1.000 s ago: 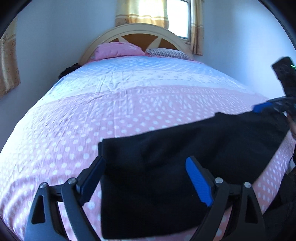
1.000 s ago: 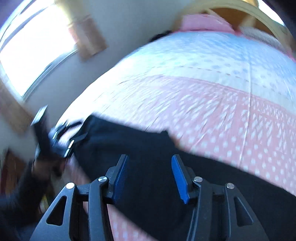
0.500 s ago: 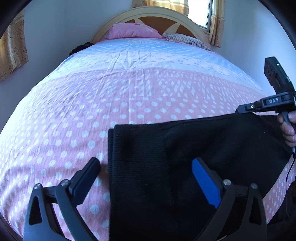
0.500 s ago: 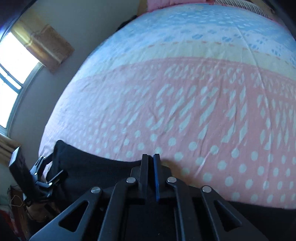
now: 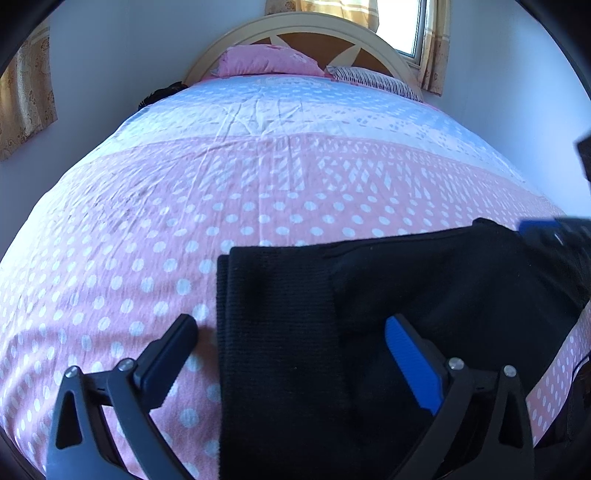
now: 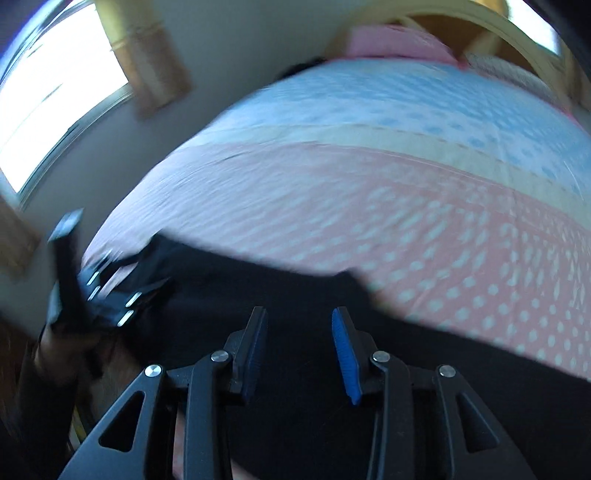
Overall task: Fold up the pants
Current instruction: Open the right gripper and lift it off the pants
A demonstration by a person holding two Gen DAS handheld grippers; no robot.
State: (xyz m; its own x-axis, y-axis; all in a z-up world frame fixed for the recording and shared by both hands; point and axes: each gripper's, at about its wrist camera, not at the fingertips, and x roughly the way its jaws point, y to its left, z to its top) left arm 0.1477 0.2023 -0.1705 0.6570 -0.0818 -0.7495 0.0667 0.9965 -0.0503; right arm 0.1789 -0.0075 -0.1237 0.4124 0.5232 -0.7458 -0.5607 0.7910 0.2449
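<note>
Black pants (image 5: 369,325) lie flat across the near end of a pink dotted bed, with a ribbed band (image 5: 277,332) at their left end. My left gripper (image 5: 291,343) is open, its fingers straddling that band just above the cloth. In the blurred right wrist view the pants (image 6: 295,295) stretch dark under my right gripper (image 6: 299,332), which is open and holds nothing. The right gripper's blue tip (image 5: 539,227) shows at the pants' far right corner in the left wrist view. The left gripper (image 6: 107,295) appears at the left, held by a hand.
The pink and pale blue bedspread (image 5: 258,177) stretches away to a pink pillow (image 5: 269,62), a striped pillow (image 5: 373,79) and a curved headboard (image 5: 303,29). Curtained windows (image 6: 55,85) sit on the walls. A dark item (image 5: 162,94) lies at the bed's far left corner.
My right gripper, shut on the pants' edge half a second ago, has opened and pulled back, moving fast. My left gripper stayed open and shifted slightly closer over the ribbed band.
</note>
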